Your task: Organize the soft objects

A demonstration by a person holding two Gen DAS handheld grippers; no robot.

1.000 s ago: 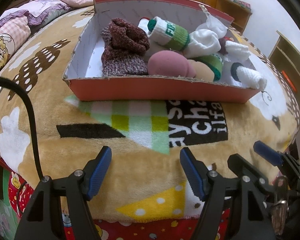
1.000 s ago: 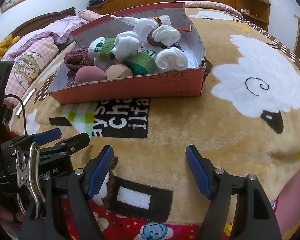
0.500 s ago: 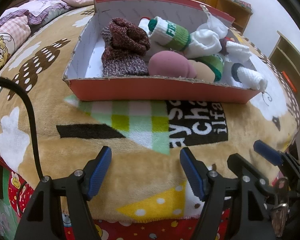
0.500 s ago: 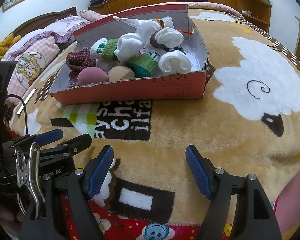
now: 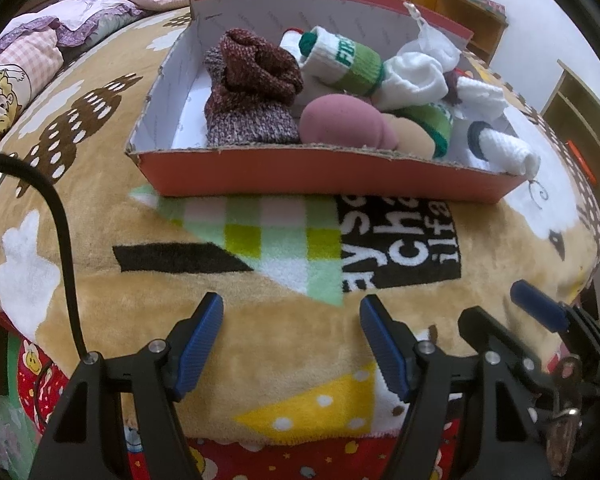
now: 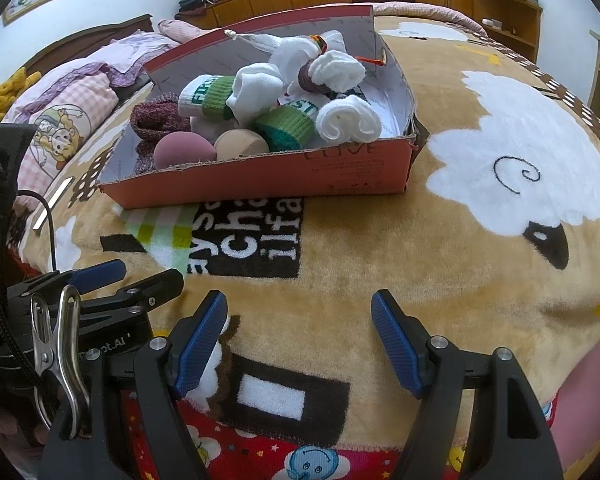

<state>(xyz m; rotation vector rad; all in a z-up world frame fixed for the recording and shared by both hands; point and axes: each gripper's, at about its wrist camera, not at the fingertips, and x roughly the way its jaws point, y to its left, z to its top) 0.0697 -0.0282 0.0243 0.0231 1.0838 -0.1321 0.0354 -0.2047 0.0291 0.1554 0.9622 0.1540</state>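
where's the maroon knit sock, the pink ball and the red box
maroon knit sock point(image 5: 256, 92), left wrist view, on its folded cuff
pink ball point(image 5: 340, 124), left wrist view, on its rounded front
red box point(image 6: 268, 178), right wrist view, on its near outer wall

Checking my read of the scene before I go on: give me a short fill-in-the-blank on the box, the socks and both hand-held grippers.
1. The socks lie inside the red ____ box.
2. Both the left hand-held gripper and the right hand-held gripper are ____ and hold nothing.
3. The dark red knitted sock lies at the box's ____ end in the left wrist view.
4. The box sits on a ____.

Missing words: cardboard; open; left; blanket
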